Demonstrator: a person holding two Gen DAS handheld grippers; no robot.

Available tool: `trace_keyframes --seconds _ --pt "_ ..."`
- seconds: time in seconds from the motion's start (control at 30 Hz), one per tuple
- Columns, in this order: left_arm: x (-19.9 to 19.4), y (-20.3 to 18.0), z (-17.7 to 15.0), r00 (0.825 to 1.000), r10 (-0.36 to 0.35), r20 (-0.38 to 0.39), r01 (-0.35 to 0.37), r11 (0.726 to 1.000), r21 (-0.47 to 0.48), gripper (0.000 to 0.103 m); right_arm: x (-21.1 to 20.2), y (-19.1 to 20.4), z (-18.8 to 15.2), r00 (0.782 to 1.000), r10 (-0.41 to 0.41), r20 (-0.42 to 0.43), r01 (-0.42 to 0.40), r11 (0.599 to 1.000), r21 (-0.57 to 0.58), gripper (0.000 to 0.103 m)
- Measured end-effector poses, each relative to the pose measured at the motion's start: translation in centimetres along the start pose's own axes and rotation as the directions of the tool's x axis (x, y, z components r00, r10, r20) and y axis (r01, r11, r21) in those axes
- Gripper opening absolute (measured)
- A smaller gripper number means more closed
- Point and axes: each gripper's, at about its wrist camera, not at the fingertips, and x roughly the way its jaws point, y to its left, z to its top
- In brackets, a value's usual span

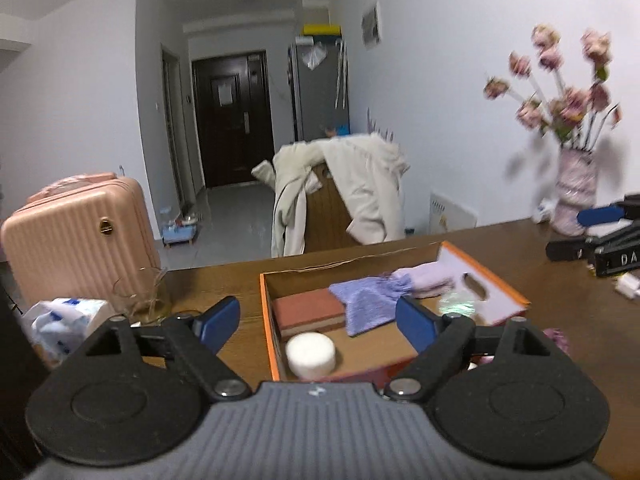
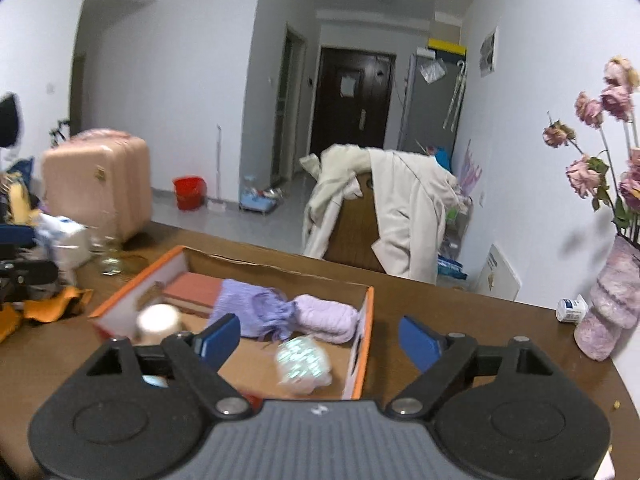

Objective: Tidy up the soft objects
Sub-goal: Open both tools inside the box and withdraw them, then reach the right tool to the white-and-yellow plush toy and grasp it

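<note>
An orange-rimmed cardboard box (image 1: pixel 265 312) (image 2: pixel 366 344) sits on the brown table. Inside lie a purple knitted cloth (image 1: pixel 366 304) (image 2: pixel 250 312), a lilac folded cloth (image 1: pixel 430 278) (image 2: pixel 326 318), a reddish-brown pad (image 1: pixel 308 308) (image 2: pixel 194 286), a white round roll (image 1: pixel 311 354) (image 2: pixel 158 318) and a shiny wrapped ball (image 1: pixel 456 304) (image 2: pixel 302 362). My left gripper (image 1: pixel 318 322) is open and empty over the box's near edge. My right gripper (image 2: pixel 320 338) is open and empty above the box's near right part; it also shows in the left wrist view (image 1: pixel 600 236).
A glass beaker (image 1: pixel 140 292) and a tissue pack (image 1: pixel 68 320) stand left of the box. An orange cloth (image 2: pixel 52 304) lies on the table's left. A vase of pink flowers (image 2: pixel 612 304) and a small bottle (image 2: pixel 572 309) stand right. A draped chair (image 1: pixel 340 196) and pink suitcase (image 1: pixel 80 236) stand beyond.
</note>
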Motion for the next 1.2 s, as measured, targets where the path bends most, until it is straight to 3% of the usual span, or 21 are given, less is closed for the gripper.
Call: trace_keyframes --seconds 0.2,0.57,0.73,1.0,1.2 --pt "-8.2 -2.7 -4.6 0.997 -0.01 0.082 0.012 1.0 -0.023 0.095 -8.2 2.8 -5.2 0.995 0.073 0.073 -0.073 0.997 -0.01 0.092" --pt "-15.9 -6.1 -13.0 1.0 0.007 0.028 -0.004 0.994 -0.107 0.097 -16.7 6.1 -16.5 0.993 0.109 0.049 -0.114 0.989 0.097 0.095" --pt "-16.2 -6.6 -14.4 1.0 0.007 -0.019 -0.009 0.995 -0.099 0.097 -17.7 5.9 -19.7 0.992 0.124 0.0 -0.122 0.976 0.182 0.096" --pt "-13.5 -8.2 -14.5 0.998 -0.023 -0.058 0.019 0.997 -0.069 0.097 -15.8 4.2 -20.3 0.995 0.102 -0.012 -0.095 0.956 0.278 0.096" --pt "-9.3 -9.0 -14.0 0.985 -0.133 -0.112 0.119 0.985 -0.125 0.097 -12.7 2.9 -20.3 0.992 0.119 -0.033 -0.101 0.937 0.334 0.094"
